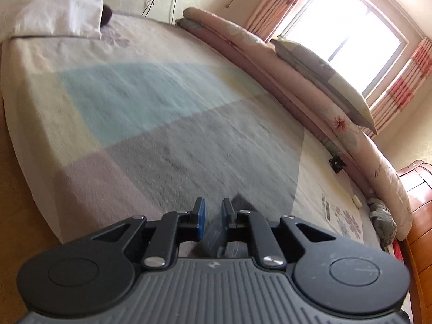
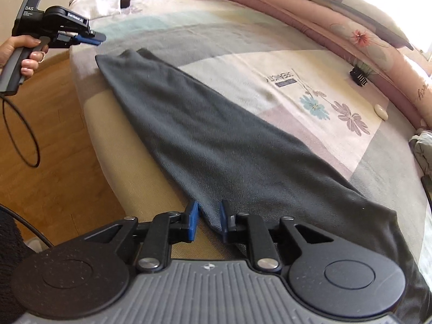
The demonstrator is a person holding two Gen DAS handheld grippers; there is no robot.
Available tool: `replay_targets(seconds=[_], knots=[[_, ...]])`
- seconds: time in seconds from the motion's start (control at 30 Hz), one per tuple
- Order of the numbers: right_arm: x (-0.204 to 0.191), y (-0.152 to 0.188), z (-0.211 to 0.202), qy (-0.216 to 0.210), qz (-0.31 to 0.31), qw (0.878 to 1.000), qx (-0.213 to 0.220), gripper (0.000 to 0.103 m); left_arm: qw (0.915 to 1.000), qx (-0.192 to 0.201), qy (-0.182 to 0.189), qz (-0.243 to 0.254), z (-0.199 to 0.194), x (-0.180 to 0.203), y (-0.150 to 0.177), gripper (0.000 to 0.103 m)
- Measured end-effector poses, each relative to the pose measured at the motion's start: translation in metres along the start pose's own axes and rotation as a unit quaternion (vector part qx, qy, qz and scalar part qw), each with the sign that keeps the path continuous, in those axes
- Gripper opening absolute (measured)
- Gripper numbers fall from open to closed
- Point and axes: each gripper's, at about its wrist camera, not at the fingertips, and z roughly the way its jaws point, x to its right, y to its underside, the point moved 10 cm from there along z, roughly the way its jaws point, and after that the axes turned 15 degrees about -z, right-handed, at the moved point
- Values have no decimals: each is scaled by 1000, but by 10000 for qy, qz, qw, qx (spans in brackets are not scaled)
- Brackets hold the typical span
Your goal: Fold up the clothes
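The cloth [image 2: 216,140] lay in a long dark strip along the near edge of the bed [image 2: 310,81]. Our right gripper [image 2: 209,220] stood slightly apart around its near corner — pads not clearly pressing. Our left gripper [image 2: 93,39] hovered clear of the far end, nearly together, empty. We judged the corner could slip and spoil the fold.

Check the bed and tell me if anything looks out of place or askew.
The dark grey garment lies diagonally across the bed, its near end over the bed's edge rather than squared up. A small black comb-like object and a pale oval item lie loose by the rolled quilt. Nothing looks spilled or damaged.
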Motion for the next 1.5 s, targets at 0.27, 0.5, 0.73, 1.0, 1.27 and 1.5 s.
replay_targets(seconds=[0.27,0.5,0.73,1.0,1.27,1.5], knots=[[3,-12,-7,100,127,9995,262,27,9829,-422,-84,1793,49,39,33,17],[9,-8,-13,231,286,9989,291,33,9692,-624,-199,2376,68,40,61,30],[10,-5,-13,282,464,9980,335,34,9537,-386,-218,2976,55,62,68,5],[13,-9,-17,334,579,9967,459,34,9456,259,-163,3238,53,78,36,5],[17,-7,-19,344,712,9958,470,54,9546,217,-434,2940,48,60,31,11],[32,-13,6,447,969,9932,456,79,9293,-721,639,3565,42,111,105,40]])
